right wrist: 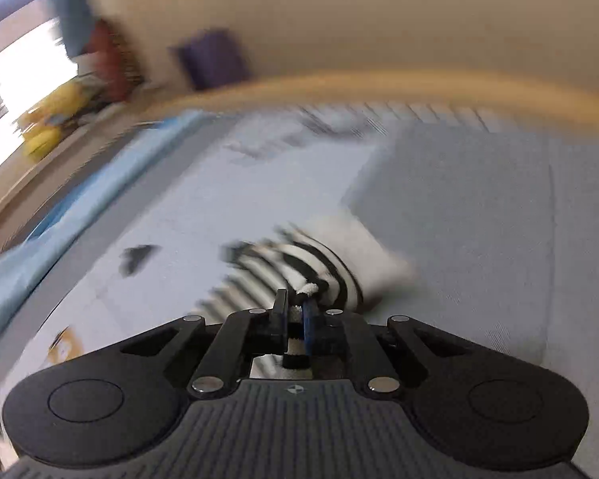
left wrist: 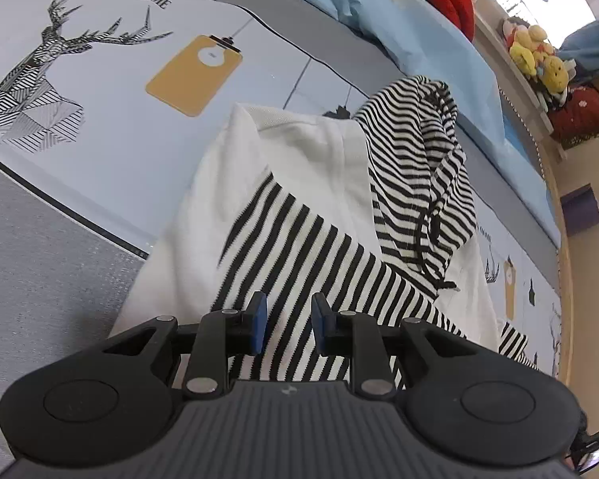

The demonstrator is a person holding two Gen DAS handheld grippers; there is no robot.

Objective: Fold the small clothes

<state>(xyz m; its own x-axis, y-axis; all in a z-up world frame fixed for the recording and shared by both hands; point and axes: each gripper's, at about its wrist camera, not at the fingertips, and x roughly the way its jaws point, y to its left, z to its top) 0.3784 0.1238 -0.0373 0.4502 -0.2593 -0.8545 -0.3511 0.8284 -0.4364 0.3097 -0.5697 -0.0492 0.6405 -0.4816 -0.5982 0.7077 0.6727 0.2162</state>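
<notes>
A white and black-striped garment point(left wrist: 299, 207) is spread on a bed point(left wrist: 112, 151) covered with a pale blue sheet printed with a striped deer head point(left wrist: 40, 80) and a mustard tag shape point(left wrist: 193, 76). In the left wrist view, a striped sleeve point(left wrist: 319, 263) is laid diagonally across the white body of the garment, and a striped hood point(left wrist: 423, 167) is bunched at its far right side. The left gripper point(left wrist: 286, 325) is held just above the near end of the sleeve; its jaws are set narrowly apart, with striped cloth seen in the gap, and no grip on it can be made out. A light blue blanket point(left wrist: 411, 28) is heaped along the far edge of the bed, and yellow plush toys point(left wrist: 539, 56) are seen on a shelf beyond.

The right wrist view is blurred. The right gripper point(right wrist: 295, 311) is closed on a fold of the striped cloth, and a white and striped portion point(right wrist: 339, 255) is seen just past the jaws, against the bed.
</notes>
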